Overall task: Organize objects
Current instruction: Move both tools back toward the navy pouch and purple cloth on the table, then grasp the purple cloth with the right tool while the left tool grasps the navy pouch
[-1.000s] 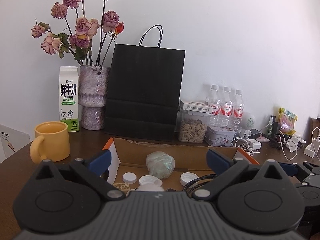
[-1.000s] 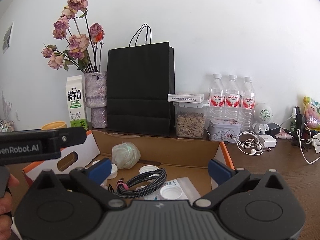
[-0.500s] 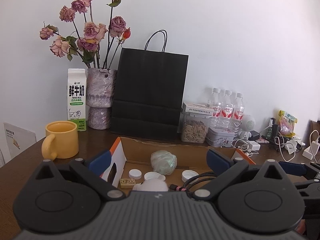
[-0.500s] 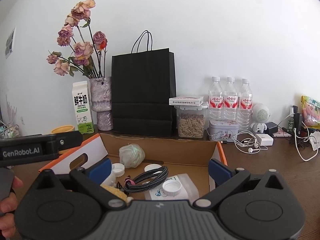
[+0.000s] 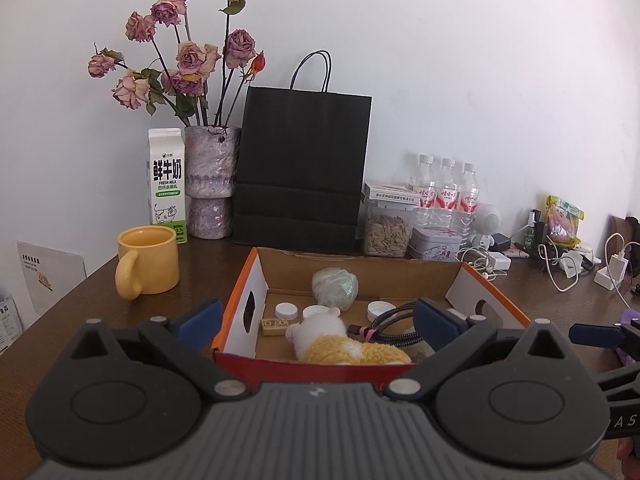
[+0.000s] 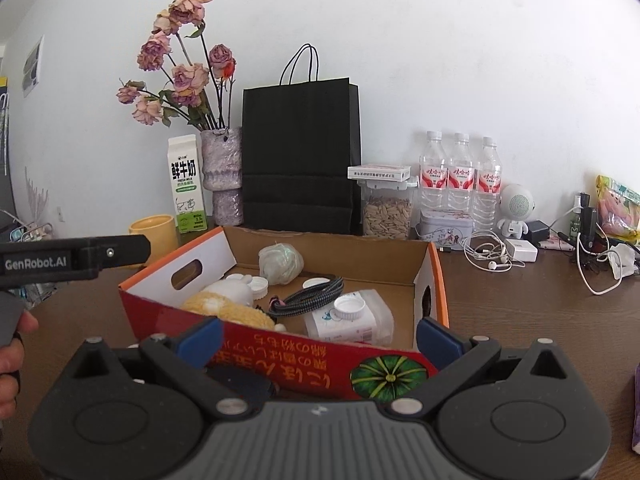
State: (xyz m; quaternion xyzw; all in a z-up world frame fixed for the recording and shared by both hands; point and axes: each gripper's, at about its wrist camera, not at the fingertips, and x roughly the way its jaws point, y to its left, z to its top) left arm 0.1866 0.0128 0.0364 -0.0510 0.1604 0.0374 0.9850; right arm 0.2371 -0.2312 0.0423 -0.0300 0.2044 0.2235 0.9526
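Observation:
An open cardboard box [image 5: 360, 266] with orange edges and a red front [image 6: 304, 354] stands on the brown table. It holds a white and yellow plush toy [image 5: 336, 340] [image 6: 228, 300], a braided cable [image 6: 308, 298], a pale wrapped ball [image 5: 334, 286] [image 6: 280, 260], white caps [image 5: 286, 311], a small tan block [image 5: 275, 326] and a tissue pack [image 6: 352, 318]. My left gripper [image 5: 318, 316] is open and empty, just in front of the box. My right gripper [image 6: 318, 338] is open and empty at the box's front wall.
A yellow mug [image 5: 146, 260] stands left of the box. Behind it are a milk carton [image 5: 166, 192], a vase of dried roses [image 5: 208, 184], a black paper bag [image 5: 300, 168], a seed jar [image 6: 386, 210], three water bottles [image 6: 460, 176], and cables and chargers [image 6: 492, 254] at the right.
Both grippers have drawn back and risen from the box. The box's front wall and the plush toy inside now show. Both stay open.

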